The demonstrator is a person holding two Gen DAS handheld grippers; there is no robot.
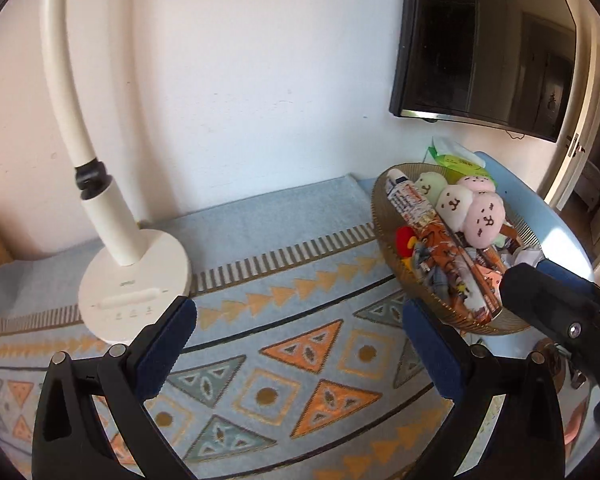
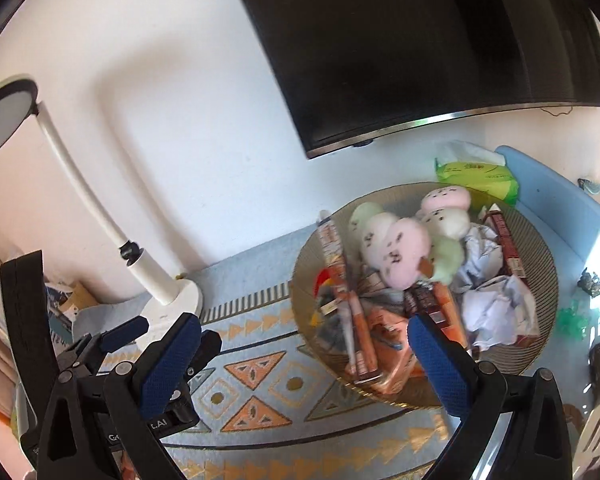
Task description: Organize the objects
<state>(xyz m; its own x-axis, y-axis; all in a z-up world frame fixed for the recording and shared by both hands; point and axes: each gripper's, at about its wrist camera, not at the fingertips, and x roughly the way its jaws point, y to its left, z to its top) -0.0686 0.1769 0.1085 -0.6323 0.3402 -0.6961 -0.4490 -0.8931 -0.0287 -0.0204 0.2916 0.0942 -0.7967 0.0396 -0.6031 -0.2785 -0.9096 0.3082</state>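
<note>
Left gripper (image 1: 300, 340) and right gripper (image 2: 304, 356): jaws spread wide, holding nothing, both above the patterned worktop (image 1: 284, 320). Bowl (image 2: 540, 256) at right holds plush toys (image 2: 404, 248), snack packs, crumpled paper. Lamp (image 1: 136, 288) stands left.

Counting now: showing one round amber ribbed bowl (image 2: 540, 248), one white gooseneck desk lamp (image 1: 134, 280), one green tissue pack (image 2: 480, 176), five round plush faces (image 2: 408, 248) in pink, white and green, and crumpled white paper wads (image 2: 496, 308), probably two.
</note>
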